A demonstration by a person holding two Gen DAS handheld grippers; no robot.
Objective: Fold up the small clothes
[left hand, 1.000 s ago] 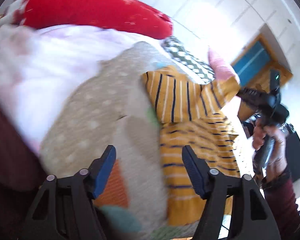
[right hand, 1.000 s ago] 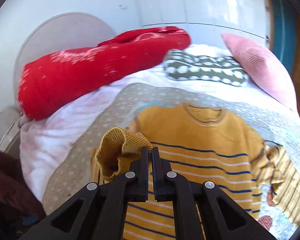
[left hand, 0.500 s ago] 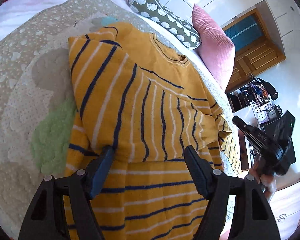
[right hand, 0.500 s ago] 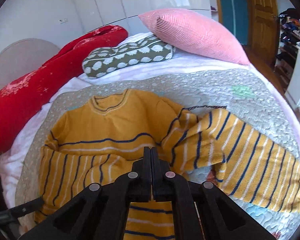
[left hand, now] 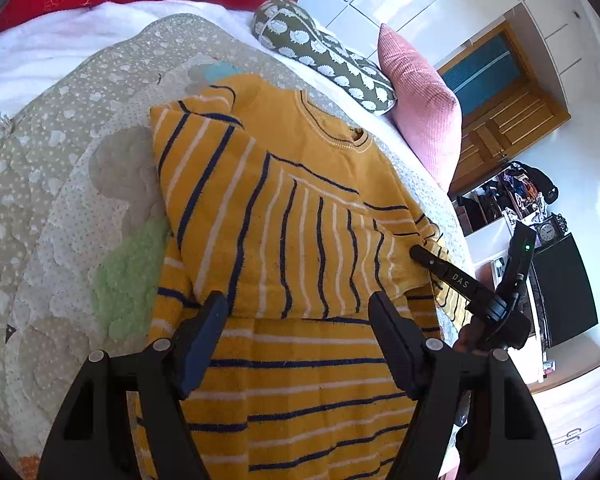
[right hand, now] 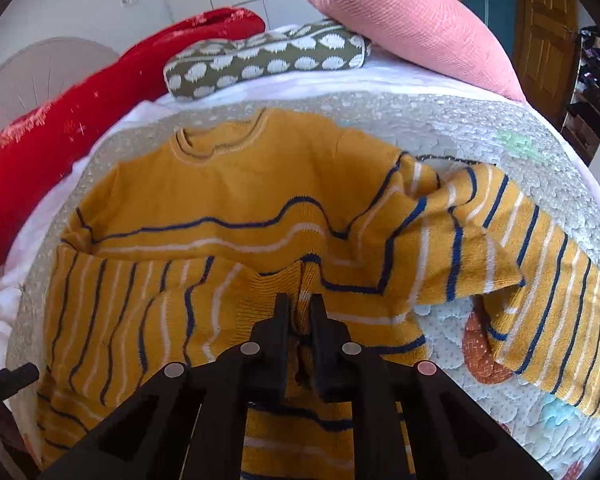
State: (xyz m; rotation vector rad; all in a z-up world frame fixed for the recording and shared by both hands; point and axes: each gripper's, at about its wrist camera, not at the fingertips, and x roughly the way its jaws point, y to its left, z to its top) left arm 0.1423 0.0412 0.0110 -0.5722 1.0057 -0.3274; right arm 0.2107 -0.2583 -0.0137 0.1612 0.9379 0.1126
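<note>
On the quilted bed cover a yellow striped sweater lies flat, neckline toward the pillows, one sleeve folded across its chest and the other sleeve spread out sideways. The right gripper is narrowed onto the folded sleeve's ribbed cuff, while the left gripper hovers wide apart above the hem, holding nothing. Beyond the neckline sit a green patterned cushion, a pink pillow and a red bolster.
</note>
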